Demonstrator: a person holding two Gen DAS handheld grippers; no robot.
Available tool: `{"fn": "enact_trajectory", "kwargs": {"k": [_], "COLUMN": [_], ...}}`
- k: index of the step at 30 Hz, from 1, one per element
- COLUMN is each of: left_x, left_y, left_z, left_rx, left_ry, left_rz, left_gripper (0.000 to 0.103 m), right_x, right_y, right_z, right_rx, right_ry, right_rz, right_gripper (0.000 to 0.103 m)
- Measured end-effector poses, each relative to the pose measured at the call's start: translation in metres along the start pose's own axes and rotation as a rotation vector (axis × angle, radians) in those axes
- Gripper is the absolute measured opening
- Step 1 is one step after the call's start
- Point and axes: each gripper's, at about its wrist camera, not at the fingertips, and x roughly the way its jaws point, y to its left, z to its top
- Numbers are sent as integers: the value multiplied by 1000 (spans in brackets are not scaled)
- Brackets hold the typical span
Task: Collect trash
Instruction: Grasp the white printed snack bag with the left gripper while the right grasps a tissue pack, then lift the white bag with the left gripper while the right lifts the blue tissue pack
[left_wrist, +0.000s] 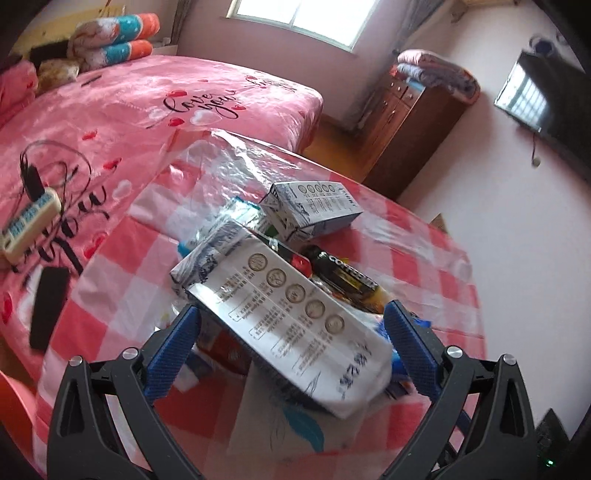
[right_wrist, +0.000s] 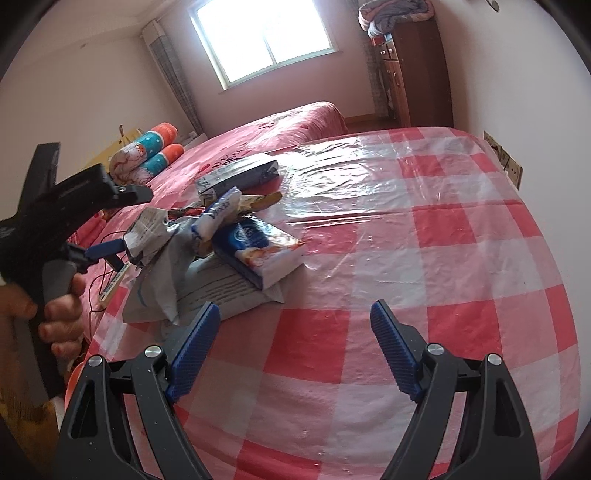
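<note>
1 flattened milk carton (left_wrist: 314, 332) sits in the left gripper (left_wrist: 293, 310), raised just above the heap of trash at the edge of the bench (right_wrist: 443, 258), next to the bed (left_wrist: 147, 103). The blue fingers (left_wrist: 177, 343) press on its 2 opposite edges, so it looks gripped rather than merely straddled. The right gripper (right_wrist: 295, 310) hangs with its fingers spread wide and nothing between them, over bare checked cloth just beside the heap.

The carton is probably empty and light. It is creased coated card that gives under a squeeze and may slip on its glossy skin, so holding across the narrow width near the stiffer folded end seems safest. In the left wrist view its long axis runs on a diagonal from far left to near right, skewed across the fingers' gap. A 2nd carton (left_wrist: 314, 210) lies flat behind it, long axis across the view.
</note>
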Motion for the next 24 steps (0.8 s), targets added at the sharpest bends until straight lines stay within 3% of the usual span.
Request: {"fn": "enact_trajectory", "kwargs": {"k": [4,6,8,17,19,24], "left_x": [16,21,23,14,12,7], "left_y": [-7,-5,-2,3,4,8], "left_z": [7,8,8,2,-1,-8], "left_rx": [57,56,42,34,39,43], "left_ry": [30,40,45,33,32,36], "left_rz": [94,122,121,73,57,14], "left_gripper": [99,93,80,64,63,62], "right_x": [2,3,6,20,27,47], "right_y": [-2,0,0,13,19,32], "right_z": [0,1,4,34,44,62], "right_rx": [11,11,13,70,87,112], "right_ry": [8,12,14,2,6,23], "right_rz": [14,21,32,161,215,290], "right_gripper": [83,83,83,83,69,51]}}
